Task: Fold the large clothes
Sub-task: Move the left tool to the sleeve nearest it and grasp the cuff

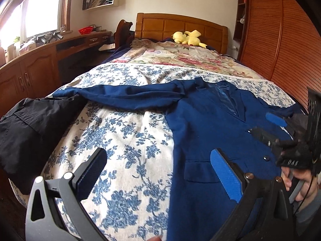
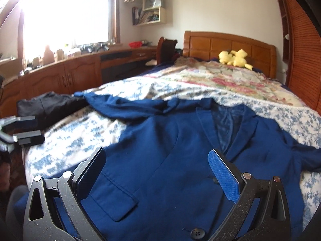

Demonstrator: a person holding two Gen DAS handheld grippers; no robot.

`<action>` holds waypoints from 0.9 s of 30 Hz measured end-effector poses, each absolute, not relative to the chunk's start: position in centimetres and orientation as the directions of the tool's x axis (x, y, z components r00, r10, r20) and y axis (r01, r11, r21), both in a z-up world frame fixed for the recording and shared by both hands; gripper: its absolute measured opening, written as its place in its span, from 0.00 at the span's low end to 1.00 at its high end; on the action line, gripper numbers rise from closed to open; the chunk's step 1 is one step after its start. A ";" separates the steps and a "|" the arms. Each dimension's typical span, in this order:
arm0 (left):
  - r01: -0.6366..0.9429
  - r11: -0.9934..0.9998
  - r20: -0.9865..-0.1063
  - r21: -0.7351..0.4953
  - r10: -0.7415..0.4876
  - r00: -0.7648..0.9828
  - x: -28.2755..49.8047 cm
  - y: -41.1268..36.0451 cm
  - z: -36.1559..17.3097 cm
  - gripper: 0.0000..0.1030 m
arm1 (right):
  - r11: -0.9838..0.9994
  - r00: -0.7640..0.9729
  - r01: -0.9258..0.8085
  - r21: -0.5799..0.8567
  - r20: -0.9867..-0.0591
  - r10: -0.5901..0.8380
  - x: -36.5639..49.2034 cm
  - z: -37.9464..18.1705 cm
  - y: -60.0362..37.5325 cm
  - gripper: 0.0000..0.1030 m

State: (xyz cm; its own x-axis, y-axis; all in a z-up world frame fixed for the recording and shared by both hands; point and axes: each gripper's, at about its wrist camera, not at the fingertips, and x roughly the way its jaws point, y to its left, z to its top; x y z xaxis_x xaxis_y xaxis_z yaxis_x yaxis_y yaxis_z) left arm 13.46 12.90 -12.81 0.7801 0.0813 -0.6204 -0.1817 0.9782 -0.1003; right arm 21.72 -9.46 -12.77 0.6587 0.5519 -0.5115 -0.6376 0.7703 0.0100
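Left wrist view shows the navy blue cloth blazer (image 1: 200, 124) lying front-up and flat on the bed's blue-and-white floral cotton sheet (image 1: 124, 140), collar toward the wooden headboard (image 1: 180, 27), one sleeve stretched out sideways from the blazer toward a black garment (image 1: 30, 130) at the bed's edge. The left tool (image 1: 160, 172) hangs over the blazer's hem side with its jaws spread, gripping nothing. The right tool (image 2: 158, 172) is likewise spread wide above the blazer's flap pocket (image 2: 116, 198) and holds nothing. A yellow plush toy (image 2: 234, 59) lies beyond the blazer, just before the headboard.
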 end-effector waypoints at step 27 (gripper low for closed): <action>-0.282 0.954 -0.736 -0.104 0.117 0.666 30.6 26.8 -17.3 0.95 | 0.776 0.620 -0.630 0.024 -0.587 0.521 23.0 -16.5 -9.4 1.00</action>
